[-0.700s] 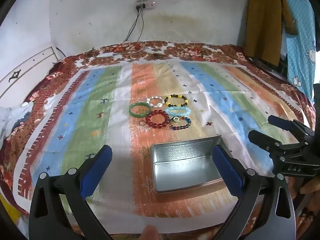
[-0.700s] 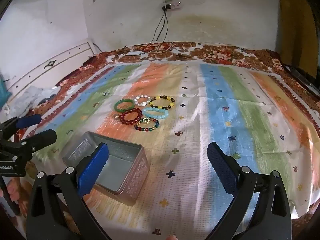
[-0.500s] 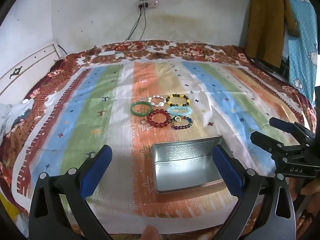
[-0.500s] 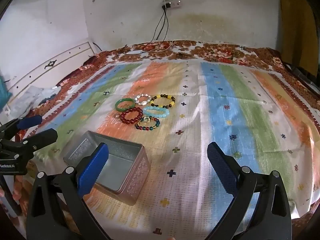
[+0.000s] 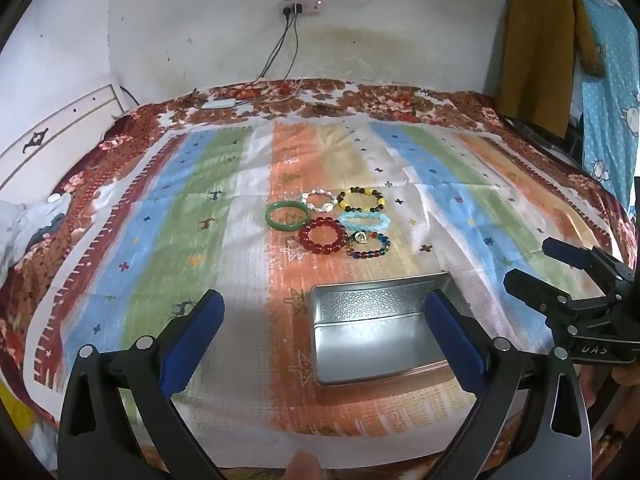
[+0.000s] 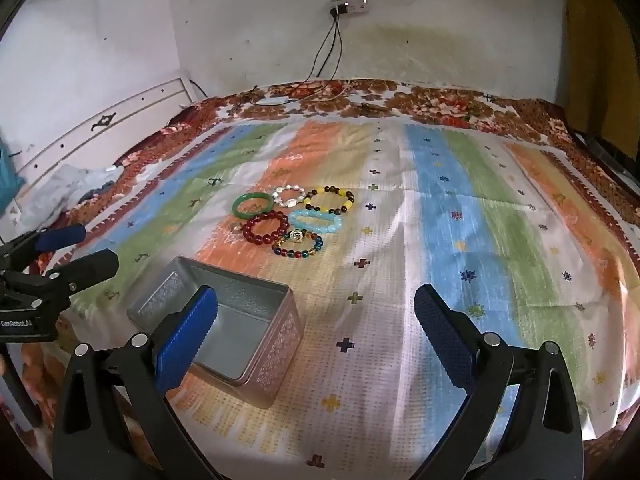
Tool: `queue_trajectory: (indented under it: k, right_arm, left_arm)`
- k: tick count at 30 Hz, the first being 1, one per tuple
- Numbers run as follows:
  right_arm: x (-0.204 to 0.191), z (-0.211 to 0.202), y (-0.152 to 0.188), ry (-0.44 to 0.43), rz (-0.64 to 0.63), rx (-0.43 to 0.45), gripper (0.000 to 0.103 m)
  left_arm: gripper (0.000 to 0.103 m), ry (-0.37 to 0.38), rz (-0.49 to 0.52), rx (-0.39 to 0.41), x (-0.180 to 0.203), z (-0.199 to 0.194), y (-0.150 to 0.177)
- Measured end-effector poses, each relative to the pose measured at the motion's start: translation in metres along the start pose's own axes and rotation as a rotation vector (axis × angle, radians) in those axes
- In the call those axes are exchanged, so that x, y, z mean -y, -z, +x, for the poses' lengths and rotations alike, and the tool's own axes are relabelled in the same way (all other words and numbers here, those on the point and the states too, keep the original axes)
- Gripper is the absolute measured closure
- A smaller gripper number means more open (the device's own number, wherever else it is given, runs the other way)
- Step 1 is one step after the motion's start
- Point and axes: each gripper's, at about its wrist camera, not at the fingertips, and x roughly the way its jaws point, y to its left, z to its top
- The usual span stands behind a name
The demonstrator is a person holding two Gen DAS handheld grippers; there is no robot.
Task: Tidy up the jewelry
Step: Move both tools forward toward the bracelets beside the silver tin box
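We hold the left claw (image 5: 322,332) spread as wide as it goes, gripping nothing, above the near edge of the bed (image 5: 400,100). The open metal tin (image 5: 372,344) lies on the striped cloth (image 5: 180,216) beneath it. Our right claw (image 6: 316,328) gapes just as wide, empty too, with the tin beside its left finger. Farther off sit six bracelets in a tight cluster: green bangle (image 5: 288,217), white beads (image 5: 319,201), yellow-and-brown beads (image 5: 362,199), pale blue beads (image 5: 365,221), red beads (image 5: 323,235), multicoloured beads (image 5: 368,245). Neither claw touches them.
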Motion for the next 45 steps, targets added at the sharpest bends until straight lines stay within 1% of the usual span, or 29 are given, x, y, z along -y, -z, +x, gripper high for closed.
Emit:
queue_trajectory:
  k: [8,9,13,23,28,37,40,45]
  right_arm:
    - [-0.001,0.000,0.000,0.000,-0.001,-0.002,0.003]
    - [-0.001,-0.001,0.000,-0.001,-0.003,-0.001,0.003]
    - [-0.004,0.000,0.000,-0.002,-0.014,-0.004,0.003]
    - [-0.001,0.002,-0.001,0.009,0.007,-0.012,0.003]
    - [0.003,0.004,-0.001,0.002,0.022,-0.023,0.003]
    - [0.002,0.004,-0.001,0.002,0.018,-0.026,0.003]
    - [0.002,0.005,-0.001,-0.014,0.019,-0.028,0.003]
    - [-0.001,0.006,-0.002,-0.016,0.011,-0.027,0.003]
  left_arm:
    - [0.005,0.009,0.003,-0.002,-0.007,0.003,-0.001]
    - [0.005,0.003,0.006,0.003,0.003,-0.001,0.001]
    - [0.005,-0.022,0.007,0.006,0.004,-0.001,0.001]
    - [0.005,-0.020,0.011,-0.011,0.004,0.001,0.001]
    - [0.005,-0.020,0.011,-0.008,0.003,0.002,0.002]
    - [0.005,-0.024,0.004,-0.017,0.000,0.004,0.005]
    - [0.005,-0.027,0.008,-0.017,0.001,0.003,0.006]
    - [0.005,-0.025,-0.005,-0.015,0.000,0.003,0.006]
